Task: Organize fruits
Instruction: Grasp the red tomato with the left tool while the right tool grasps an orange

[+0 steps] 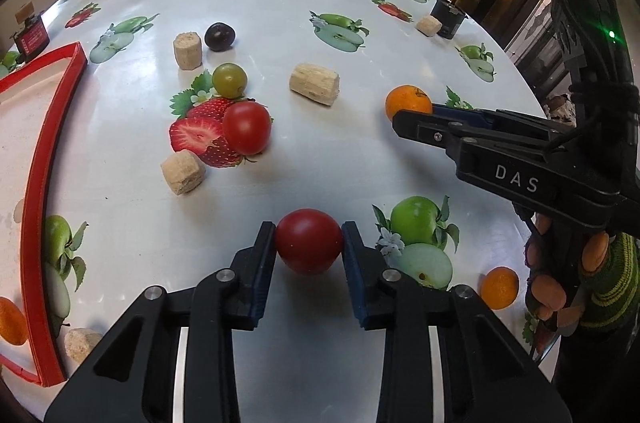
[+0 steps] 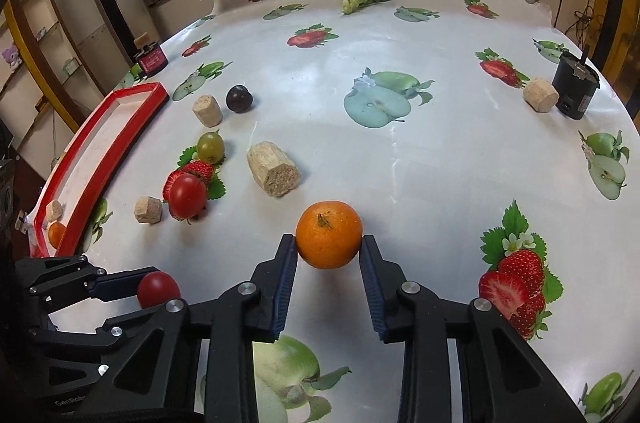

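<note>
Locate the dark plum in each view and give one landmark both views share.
Left wrist view: dark plum upper left of centre, right of a cork piece.
Right wrist view: dark plum left of centre, right of that cork piece.
Shared landmark: green grape.

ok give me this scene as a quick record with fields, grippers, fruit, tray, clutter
left gripper: shut on a red tomato
right gripper: shut on an orange
loose fruit: second tomato, green grape, dark plum, small orange
tray: red rim, at the left; holds one orange fruit and a cork piece
clutter: cork pieces, largest mid-table; black cylinder far right
surface: tablecloth printed with fruit
</note>
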`<state>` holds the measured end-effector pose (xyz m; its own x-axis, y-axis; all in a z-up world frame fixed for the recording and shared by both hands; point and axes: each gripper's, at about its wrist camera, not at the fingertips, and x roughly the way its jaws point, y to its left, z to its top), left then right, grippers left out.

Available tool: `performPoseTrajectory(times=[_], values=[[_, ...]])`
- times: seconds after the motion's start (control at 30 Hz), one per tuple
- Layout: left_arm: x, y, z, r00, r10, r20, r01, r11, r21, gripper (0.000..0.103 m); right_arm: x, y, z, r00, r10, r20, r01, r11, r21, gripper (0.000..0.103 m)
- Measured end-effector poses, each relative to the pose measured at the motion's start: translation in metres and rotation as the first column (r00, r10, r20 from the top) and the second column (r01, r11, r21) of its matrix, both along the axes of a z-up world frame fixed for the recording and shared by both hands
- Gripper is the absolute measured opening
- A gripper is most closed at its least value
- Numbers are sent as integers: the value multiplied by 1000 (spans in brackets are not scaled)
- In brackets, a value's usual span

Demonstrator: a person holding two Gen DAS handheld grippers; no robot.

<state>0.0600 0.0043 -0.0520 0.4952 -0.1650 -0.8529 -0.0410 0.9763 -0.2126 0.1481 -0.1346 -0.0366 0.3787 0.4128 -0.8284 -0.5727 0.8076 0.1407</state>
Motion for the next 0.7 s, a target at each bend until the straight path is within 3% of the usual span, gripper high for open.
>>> performPoseTrajectory(times=[0.7], values=[[-33, 57, 29, 988, 135, 75, -137, 990, 31, 30, -48, 41, 29, 993, 112, 28, -113, 993, 42, 33]])
